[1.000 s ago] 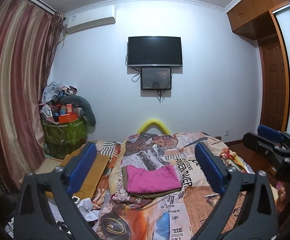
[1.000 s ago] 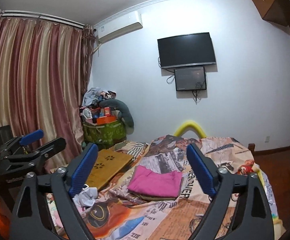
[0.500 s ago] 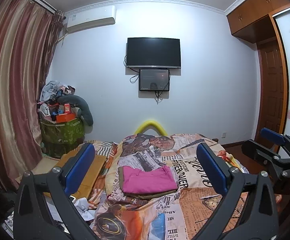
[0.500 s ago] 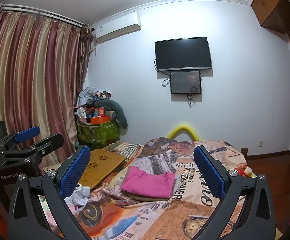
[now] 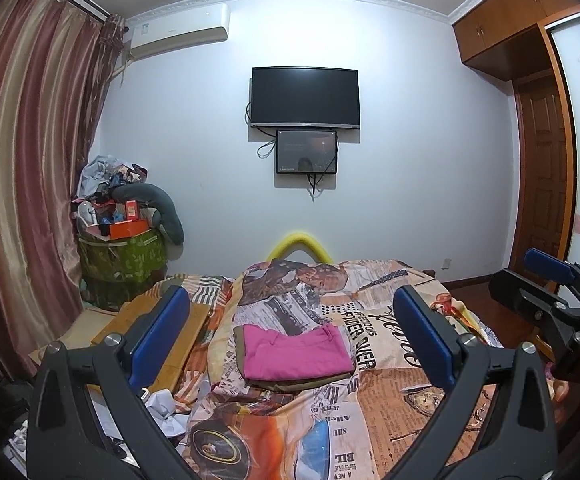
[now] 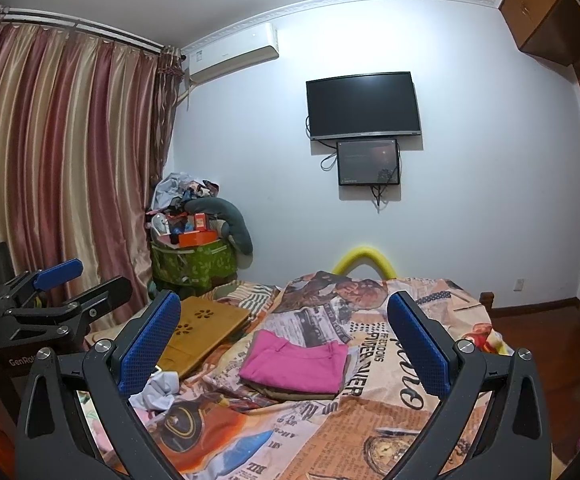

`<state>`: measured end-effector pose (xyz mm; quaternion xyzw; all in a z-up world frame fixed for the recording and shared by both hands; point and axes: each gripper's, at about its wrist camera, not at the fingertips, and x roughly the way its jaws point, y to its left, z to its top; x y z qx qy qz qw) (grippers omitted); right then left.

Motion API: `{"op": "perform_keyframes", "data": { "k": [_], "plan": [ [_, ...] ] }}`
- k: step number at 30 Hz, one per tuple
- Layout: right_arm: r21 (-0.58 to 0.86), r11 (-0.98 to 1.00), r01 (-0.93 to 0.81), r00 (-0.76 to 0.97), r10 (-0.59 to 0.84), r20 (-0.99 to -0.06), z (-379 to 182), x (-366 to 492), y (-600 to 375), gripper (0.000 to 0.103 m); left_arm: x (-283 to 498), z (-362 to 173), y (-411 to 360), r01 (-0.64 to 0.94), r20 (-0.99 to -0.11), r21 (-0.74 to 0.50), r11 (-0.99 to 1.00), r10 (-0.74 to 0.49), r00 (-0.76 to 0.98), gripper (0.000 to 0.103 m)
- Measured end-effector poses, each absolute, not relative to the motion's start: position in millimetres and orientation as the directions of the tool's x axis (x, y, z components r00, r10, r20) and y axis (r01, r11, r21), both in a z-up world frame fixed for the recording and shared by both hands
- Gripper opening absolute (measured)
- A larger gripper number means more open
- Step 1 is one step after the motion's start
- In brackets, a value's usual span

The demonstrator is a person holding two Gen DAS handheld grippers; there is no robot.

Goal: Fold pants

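Right gripper (image 6: 282,344) has spread fully, left gripper (image 5: 290,344) likewise released; folded pink pants (image 5: 296,354) lie ahead on the bed (image 5: 390,412), apparently finished.

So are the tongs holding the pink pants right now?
No, nothing is held. Both the left tongs and the right tongs are wide open in the air, and the folded pink pants lie on the bed.

A dark television (image 5: 305,97) hangs on the far wall, a smaller screen (image 5: 306,151) just beneath it. Upper left sits an air conditioner (image 5: 178,31) — beside striped curtains (image 5: 30,168). A green bin (image 5: 124,258) (heaped with clutter) stands far left; a newspaper-print bedspread (image 5: 382,396) covers the bed.
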<state>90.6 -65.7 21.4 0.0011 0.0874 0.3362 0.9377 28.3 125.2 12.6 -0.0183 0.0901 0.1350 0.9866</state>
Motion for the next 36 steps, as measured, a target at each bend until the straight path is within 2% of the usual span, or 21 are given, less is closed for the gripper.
{"op": "perform_keyframes", "data": {
  "k": [36],
  "plan": [
    [0.083, 0.783, -0.616, 0.766, 0.621, -0.167, 21.1, 89.1, -73.7, 0.103, 37.4, 3.3, 120.9, -0.226, -0.220, -0.012, 0.974, 0.218, 0.951, 0.103]
  ]
}}
